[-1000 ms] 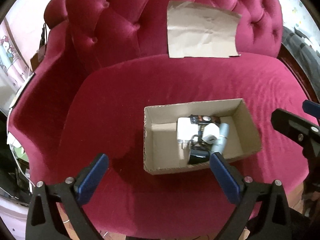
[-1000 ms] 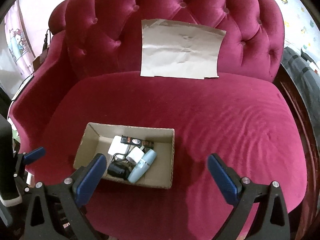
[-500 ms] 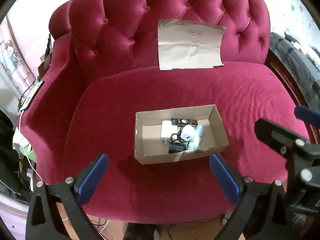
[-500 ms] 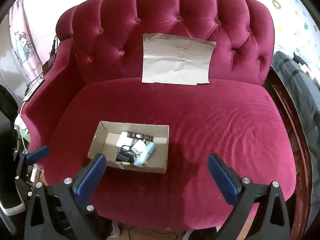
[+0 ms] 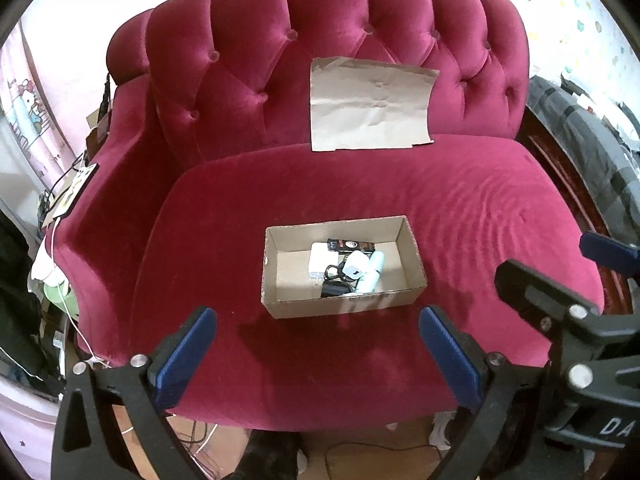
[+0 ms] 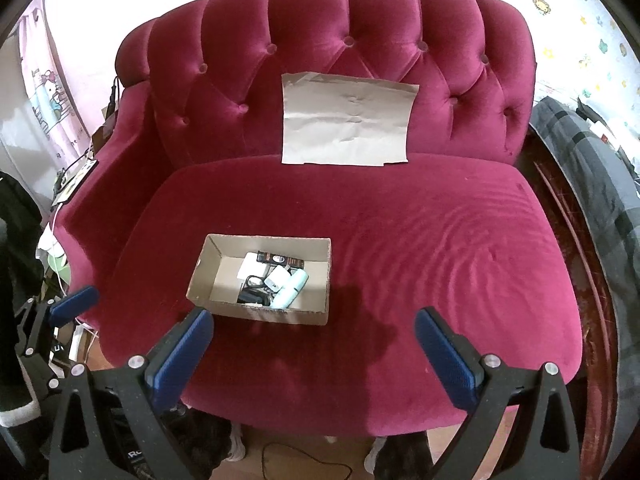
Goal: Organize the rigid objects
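An open cardboard box (image 5: 280, 280) sits on the red velvet sofa seat (image 5: 460, 208); it also shows in the right wrist view (image 6: 208, 276). Inside lie a white charger block (image 5: 320, 254), a dark stick (image 5: 351, 245), a white plug (image 5: 356, 266), a pale blue tube (image 5: 372, 274) and a black item with a cable (image 5: 334, 288). My left gripper (image 5: 316, 344) is open and empty, well back from the box's front wall. My right gripper (image 6: 314, 344) is open and empty, in front of the seat edge right of the box.
A creased brown paper sheet (image 5: 370, 110) leans on the tufted backrest. Cables and clutter (image 5: 56, 216) lie left of the sofa arm. A grey blanket (image 6: 592, 168) lies to the right. Floor with a cable (image 6: 280, 456) shows below the seat.
Both grippers have pulled back and up from the box, so the whole sofa now shows. The box and its contents have not moved. Both stayed open.
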Action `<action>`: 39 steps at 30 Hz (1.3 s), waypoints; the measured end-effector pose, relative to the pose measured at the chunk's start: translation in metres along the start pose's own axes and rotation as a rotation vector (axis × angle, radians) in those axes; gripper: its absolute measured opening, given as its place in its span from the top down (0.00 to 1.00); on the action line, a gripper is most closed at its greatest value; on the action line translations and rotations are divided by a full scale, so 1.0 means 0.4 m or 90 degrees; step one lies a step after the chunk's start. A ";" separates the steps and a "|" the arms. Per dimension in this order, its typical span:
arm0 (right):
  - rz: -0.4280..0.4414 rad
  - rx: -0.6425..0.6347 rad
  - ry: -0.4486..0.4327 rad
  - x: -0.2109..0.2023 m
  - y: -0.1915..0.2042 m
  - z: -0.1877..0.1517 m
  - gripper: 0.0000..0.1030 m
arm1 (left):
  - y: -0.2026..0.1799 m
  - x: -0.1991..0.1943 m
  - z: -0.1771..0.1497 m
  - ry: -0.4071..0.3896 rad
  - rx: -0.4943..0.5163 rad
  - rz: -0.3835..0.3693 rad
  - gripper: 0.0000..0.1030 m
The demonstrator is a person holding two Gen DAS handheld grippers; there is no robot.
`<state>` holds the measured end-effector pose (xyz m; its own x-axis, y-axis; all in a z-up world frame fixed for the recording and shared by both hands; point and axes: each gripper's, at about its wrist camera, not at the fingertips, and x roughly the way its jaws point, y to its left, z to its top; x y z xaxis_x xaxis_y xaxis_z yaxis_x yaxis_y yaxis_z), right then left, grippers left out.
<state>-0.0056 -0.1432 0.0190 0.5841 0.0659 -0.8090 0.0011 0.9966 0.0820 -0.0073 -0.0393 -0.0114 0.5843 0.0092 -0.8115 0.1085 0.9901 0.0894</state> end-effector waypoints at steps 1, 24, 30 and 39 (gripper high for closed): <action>-0.001 -0.003 0.000 -0.007 0.003 -0.002 0.00 | 0.000 -0.005 -0.001 -0.001 -0.002 0.000 0.00; -0.002 -0.004 0.005 -0.064 0.008 -0.012 0.00 | 0.002 -0.066 -0.009 -0.013 -0.008 -0.006 0.00; -0.001 -0.005 0.006 -0.070 0.006 -0.008 0.00 | 0.002 -0.073 -0.008 -0.017 -0.008 -0.005 0.00; -0.005 -0.002 0.003 -0.077 0.008 -0.007 0.00 | -0.003 -0.085 -0.002 -0.021 -0.003 -0.006 0.00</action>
<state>-0.0260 -0.1419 0.0424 0.5806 0.0583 -0.8121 0.0037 0.9972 0.0742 -0.0279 -0.0407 0.0155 0.6099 -0.0042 -0.7925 0.1106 0.9907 0.0799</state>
